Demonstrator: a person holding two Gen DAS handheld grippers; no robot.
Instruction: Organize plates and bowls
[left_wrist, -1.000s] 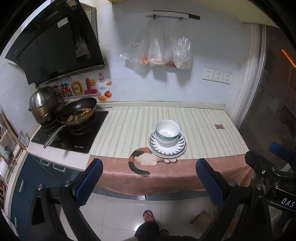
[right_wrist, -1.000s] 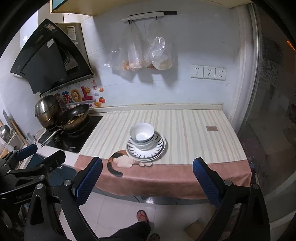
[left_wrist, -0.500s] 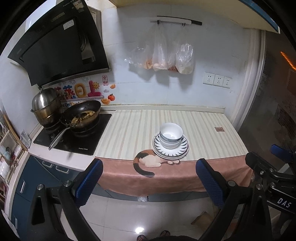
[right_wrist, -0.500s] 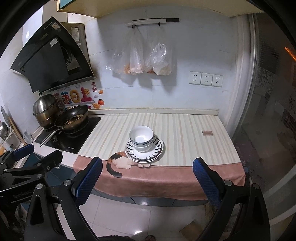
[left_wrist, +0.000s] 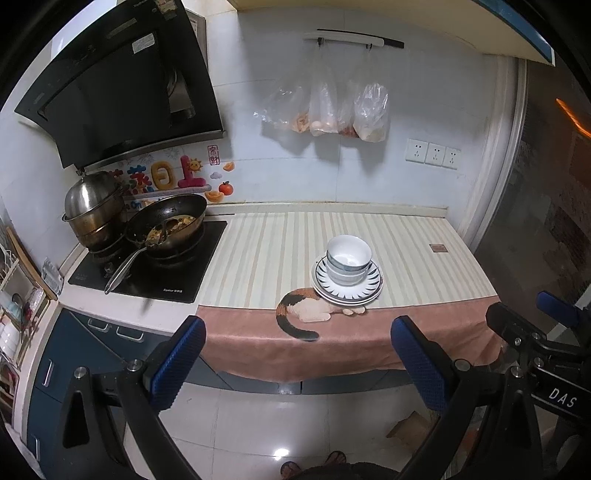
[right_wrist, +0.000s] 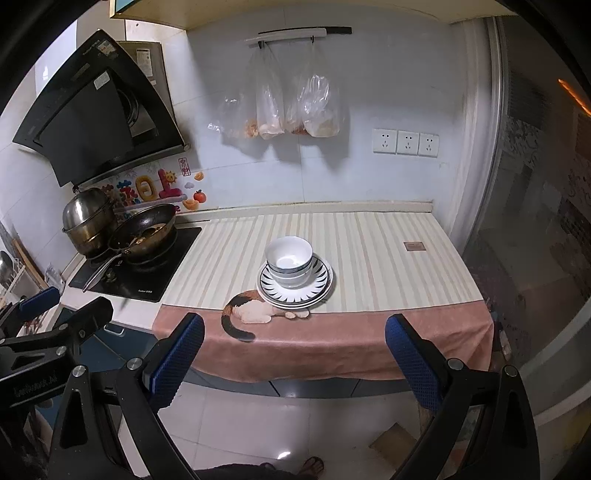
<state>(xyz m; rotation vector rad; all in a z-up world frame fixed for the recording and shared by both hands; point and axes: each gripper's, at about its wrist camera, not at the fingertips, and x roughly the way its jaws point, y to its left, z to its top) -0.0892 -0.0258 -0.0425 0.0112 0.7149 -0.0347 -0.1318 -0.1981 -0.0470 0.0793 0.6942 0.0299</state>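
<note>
Two pans sit at left: a lidded steel pot (left_wrist: 94, 212) and a wok (left_wrist: 166, 225) holding cooked food. Stacked bowls (left_wrist: 348, 262) rest on stacked plates (left_wrist: 373, 286) near the desk (left_wrist: 266, 251) front edge. "DAS" marks the right claw (right_wrist: 293, 363). Left claw (left_wrist: 297, 363) and right claw both gape, empty, well back over the floor.

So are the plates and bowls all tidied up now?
It looks done: the white blue-banded bowls sit nested on the stacked striped-rim plates on the striped cloth-covered counter. Nothing is in hand; the left tongs and right tongs are open and held back. Nothing else appears to be left.
</note>
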